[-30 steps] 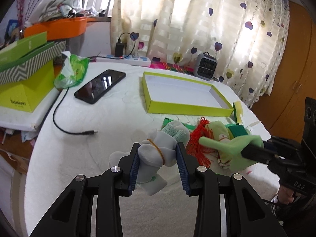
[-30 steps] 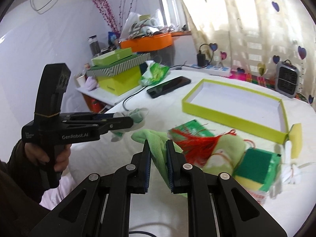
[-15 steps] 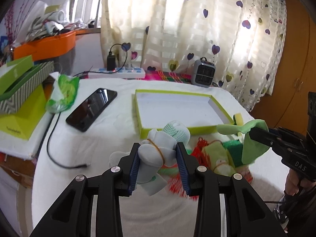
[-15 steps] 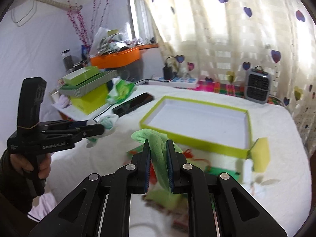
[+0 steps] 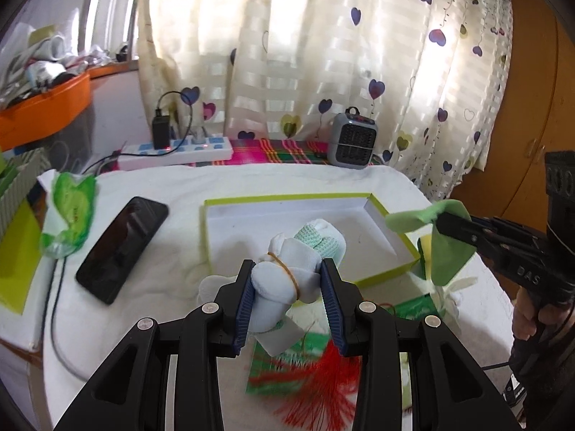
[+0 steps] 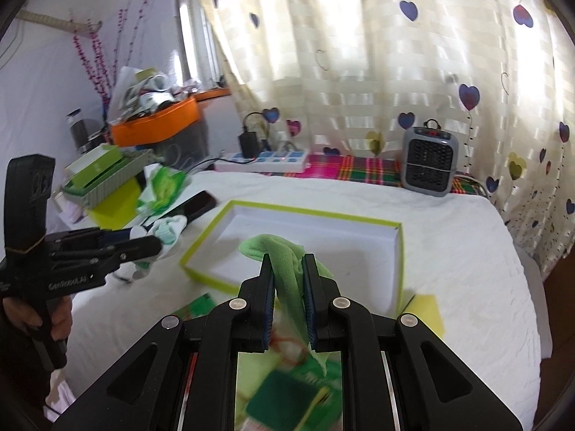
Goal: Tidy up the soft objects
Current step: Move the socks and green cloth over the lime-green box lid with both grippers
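Note:
My left gripper [image 5: 286,280] is shut on a pale blue sock bundle [image 5: 287,273] tied with a rubber band, held above the near rim of the yellow-green tray [image 5: 395,240]. The bundle [image 6: 167,228] and left gripper [image 6: 143,248] also show at the left of the right wrist view. My right gripper [image 6: 287,273] is shut on a green cloth [image 6: 284,262], which hangs in front of the tray [image 6: 400,262]. In the left wrist view the same green cloth [image 5: 442,248] dangles from the right gripper [image 5: 445,221] by the tray's right end.
A black phone [image 5: 122,248], a cable and a green tissue pack [image 5: 68,212] lie left of the tray. Red tassel [image 5: 323,395], green packet and sponges [image 6: 427,312] sit near the front edge. A small heater [image 5: 354,140], power strip [image 5: 176,151] and orange bin [image 6: 154,124] stand behind.
Both grippers rose and moved forward over the white surface toward the tray, carrying the sock bundle and green cloth. The pile of red tassel and sponges now lies below and behind them.

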Motion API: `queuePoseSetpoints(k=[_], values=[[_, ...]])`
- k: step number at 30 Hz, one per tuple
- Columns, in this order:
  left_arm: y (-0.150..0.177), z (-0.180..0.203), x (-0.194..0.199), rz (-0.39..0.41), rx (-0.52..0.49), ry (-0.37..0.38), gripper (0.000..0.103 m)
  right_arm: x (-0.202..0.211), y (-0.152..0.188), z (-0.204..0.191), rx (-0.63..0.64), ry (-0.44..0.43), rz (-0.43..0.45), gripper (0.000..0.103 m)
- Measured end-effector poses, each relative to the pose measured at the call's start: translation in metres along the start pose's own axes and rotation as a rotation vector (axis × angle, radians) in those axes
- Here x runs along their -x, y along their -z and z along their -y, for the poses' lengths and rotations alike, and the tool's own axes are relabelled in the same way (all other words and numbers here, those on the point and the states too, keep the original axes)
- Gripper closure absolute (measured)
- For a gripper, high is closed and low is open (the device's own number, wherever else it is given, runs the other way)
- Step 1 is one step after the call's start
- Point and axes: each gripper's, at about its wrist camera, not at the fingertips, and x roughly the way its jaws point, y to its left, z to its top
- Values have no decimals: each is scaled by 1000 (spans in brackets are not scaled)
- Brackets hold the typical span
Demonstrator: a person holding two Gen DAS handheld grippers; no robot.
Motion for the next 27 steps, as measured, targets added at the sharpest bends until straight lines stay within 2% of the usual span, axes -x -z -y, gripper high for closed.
queuePoseSetpoints(k=[13,27], values=[[-31,-11,-75,-85,18,-19,69,-72,-25,35,-17,97,-112,88],[-39,-21,-136,-169,30,-62,69,-138,-29,47,13,216,-236,88]])
